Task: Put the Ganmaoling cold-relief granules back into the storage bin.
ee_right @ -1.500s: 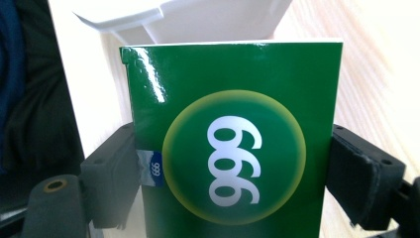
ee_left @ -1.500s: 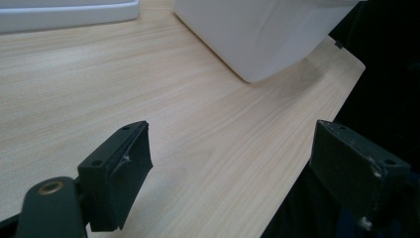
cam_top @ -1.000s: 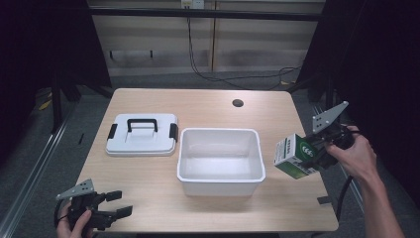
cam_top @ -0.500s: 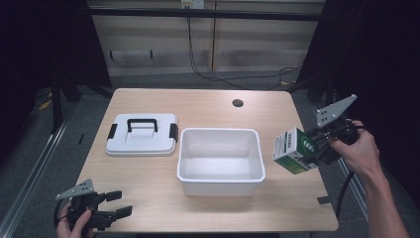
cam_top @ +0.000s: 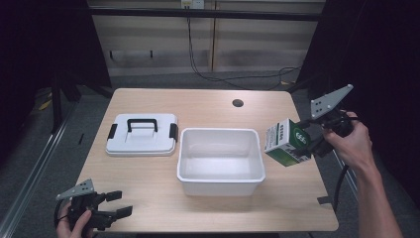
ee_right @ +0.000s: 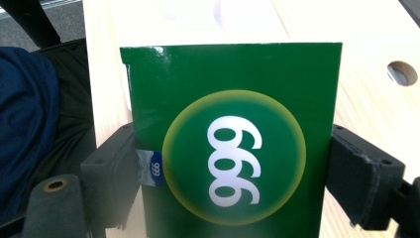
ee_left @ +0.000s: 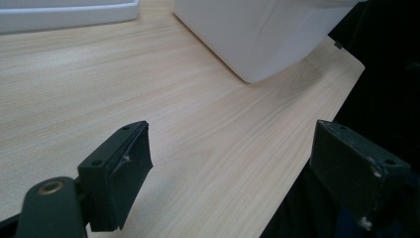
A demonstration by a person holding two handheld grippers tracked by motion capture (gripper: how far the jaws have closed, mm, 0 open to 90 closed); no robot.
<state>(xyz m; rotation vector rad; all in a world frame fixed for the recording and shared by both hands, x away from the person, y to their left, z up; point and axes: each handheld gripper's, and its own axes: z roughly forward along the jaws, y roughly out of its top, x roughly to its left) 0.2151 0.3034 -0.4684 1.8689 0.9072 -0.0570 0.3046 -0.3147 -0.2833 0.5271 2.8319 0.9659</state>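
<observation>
A green and white box (cam_top: pixel 287 143) marked 999 hangs in the air just right of the white tub (cam_top: pixel 221 159), tilted, with my right gripper (cam_top: pixel 311 137) shut on its sides. In the right gripper view the box (ee_right: pixel 233 139) stands between both black pads. The tub is empty and sits mid-table. Its white lid (cam_top: pixel 141 135) with a black handle lies flat to the tub's left. My left gripper (cam_top: pixel 115 204) rests open at the table's front left corner, nothing between its jaws; its own view shows the tub's wall (ee_left: pixel 257 34) ahead.
A round cable hole (cam_top: pixel 237 103) sits near the table's far edge. The table's right edge (cam_top: pixel 317 163) lies under the held box. Dark floor and a metal rail (cam_top: pixel 39 163) run along the left side.
My right gripper has lifted the box higher and carried it a little left toward the tub. The left gripper has stayed put.
</observation>
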